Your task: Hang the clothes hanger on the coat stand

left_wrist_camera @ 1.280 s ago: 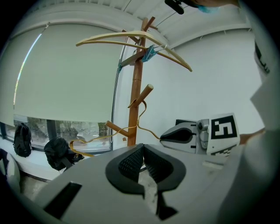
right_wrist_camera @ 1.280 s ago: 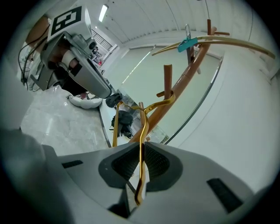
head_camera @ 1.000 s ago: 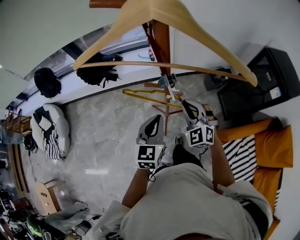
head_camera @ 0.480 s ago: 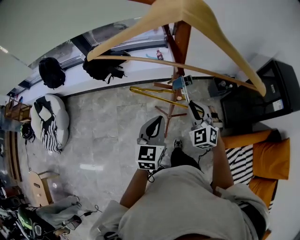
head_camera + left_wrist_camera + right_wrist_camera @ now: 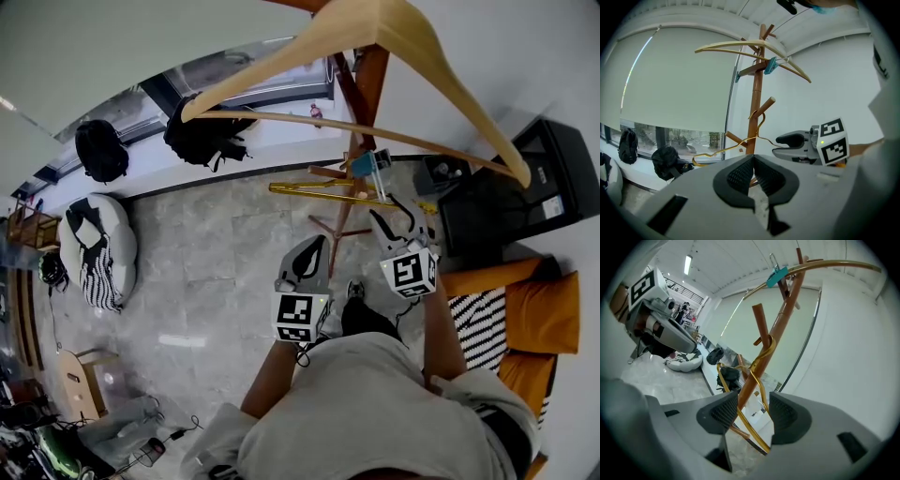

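left gripper (image 5: pixel 752 171) has jaws together, right gripper (image 5: pixel 747 411) has just opened its jaws, gold hanger (image 5: pixel 760 393) loose between them.

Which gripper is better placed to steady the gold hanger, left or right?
Probably right: the right gripper has just been opening its jaws, and the hanger runs between them. The left gripper is shut and apart from it.

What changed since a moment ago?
The right gripper has just opened its jaws, letting go of the gold wire hanger, which hangs by its hook on a peg of the coat stand. The left gripper stayed shut and empty; the wooden hanger stayed on top.
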Available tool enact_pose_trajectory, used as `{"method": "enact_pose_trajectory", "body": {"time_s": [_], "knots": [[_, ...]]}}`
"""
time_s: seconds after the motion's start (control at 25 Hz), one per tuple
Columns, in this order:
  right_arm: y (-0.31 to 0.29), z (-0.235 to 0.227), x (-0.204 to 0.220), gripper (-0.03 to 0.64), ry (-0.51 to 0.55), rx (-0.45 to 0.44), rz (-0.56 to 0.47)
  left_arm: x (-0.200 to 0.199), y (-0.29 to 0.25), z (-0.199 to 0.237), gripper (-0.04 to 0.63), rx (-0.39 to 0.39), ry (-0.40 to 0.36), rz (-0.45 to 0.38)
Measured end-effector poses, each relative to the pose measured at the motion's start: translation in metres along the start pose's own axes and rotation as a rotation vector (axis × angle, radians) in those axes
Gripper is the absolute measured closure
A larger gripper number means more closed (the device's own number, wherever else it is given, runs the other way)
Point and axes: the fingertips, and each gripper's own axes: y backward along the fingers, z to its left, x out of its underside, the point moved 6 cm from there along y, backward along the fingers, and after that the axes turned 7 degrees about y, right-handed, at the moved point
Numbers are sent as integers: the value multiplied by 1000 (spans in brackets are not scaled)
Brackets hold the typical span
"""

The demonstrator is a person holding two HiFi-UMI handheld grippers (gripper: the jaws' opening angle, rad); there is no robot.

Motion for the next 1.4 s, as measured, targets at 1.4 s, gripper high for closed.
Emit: {"method": "enact_pose_trajectory", "body": {"time_s": [1.4], "knots": [[159, 98, -67, 612, -427, 139, -145, 75, 131, -42, 584, 39, 169, -57]]}}
